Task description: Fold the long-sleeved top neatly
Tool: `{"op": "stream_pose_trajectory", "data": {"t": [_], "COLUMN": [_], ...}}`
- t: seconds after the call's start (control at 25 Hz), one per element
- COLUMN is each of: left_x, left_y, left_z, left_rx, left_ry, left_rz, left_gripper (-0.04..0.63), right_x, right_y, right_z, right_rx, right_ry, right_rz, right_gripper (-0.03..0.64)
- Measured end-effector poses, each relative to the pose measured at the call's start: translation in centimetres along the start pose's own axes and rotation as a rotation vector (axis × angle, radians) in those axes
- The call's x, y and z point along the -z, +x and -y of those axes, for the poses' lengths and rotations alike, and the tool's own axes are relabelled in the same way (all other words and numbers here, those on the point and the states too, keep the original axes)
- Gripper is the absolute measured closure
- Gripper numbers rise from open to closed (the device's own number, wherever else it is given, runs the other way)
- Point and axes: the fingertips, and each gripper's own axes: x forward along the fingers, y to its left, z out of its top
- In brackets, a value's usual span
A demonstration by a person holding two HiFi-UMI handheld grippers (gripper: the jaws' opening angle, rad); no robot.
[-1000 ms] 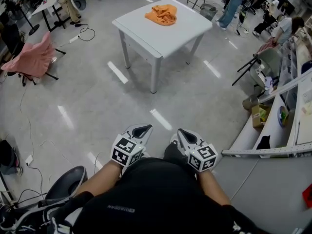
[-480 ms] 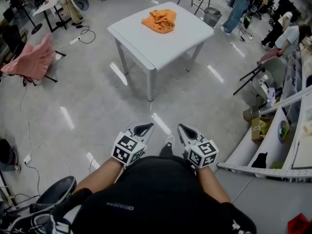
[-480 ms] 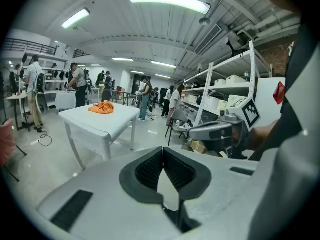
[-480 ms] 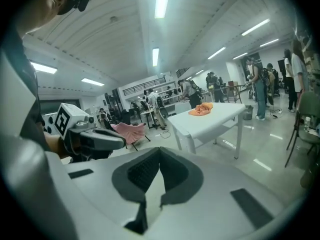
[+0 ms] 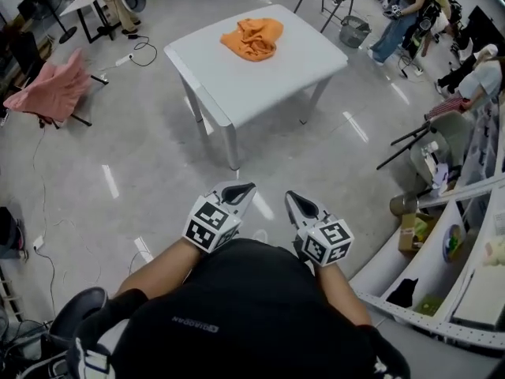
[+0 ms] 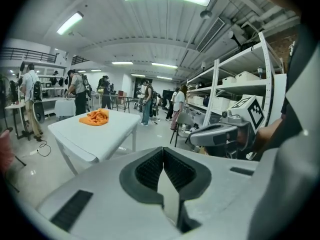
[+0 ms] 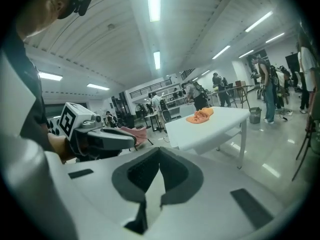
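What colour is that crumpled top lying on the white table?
Orange. The top shows best in the head view, bunched on the table.

White table (image 5: 268,77) sits upper centre of my head view, on a glossy grey floor (image 5: 150,156). Pink-draped chair (image 5: 49,93) upper left, loose cable (image 5: 142,50) on the floor near it. Grey bin (image 5: 354,31) just past the table's far corner, people (image 5: 404,14) standing upper right. Shelving rack (image 5: 432,279) runs down the right edge, with a cardboard box (image 5: 410,232) beside it. Dark chair (image 5: 75,316) lower left.
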Motion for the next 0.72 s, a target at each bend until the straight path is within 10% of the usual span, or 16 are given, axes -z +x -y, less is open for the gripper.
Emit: {"op": "stream_pose_trajectory", "data": {"t": [0.72], "left_x": [-3.4], "left_y": [9.4], "left_z": [-2.7], "left_rx": [-0.019], "left_ry": [-0.026], "left_rz": [-0.046], "left_gripper": [0.589], "right_x": [-1.8], "right_y": [2.3], "right_z": [10.4], "right_rx": [-0.006], "right_ry": [0.038], "right_rz": [-0.043], "right_gripper": [0.612]}}
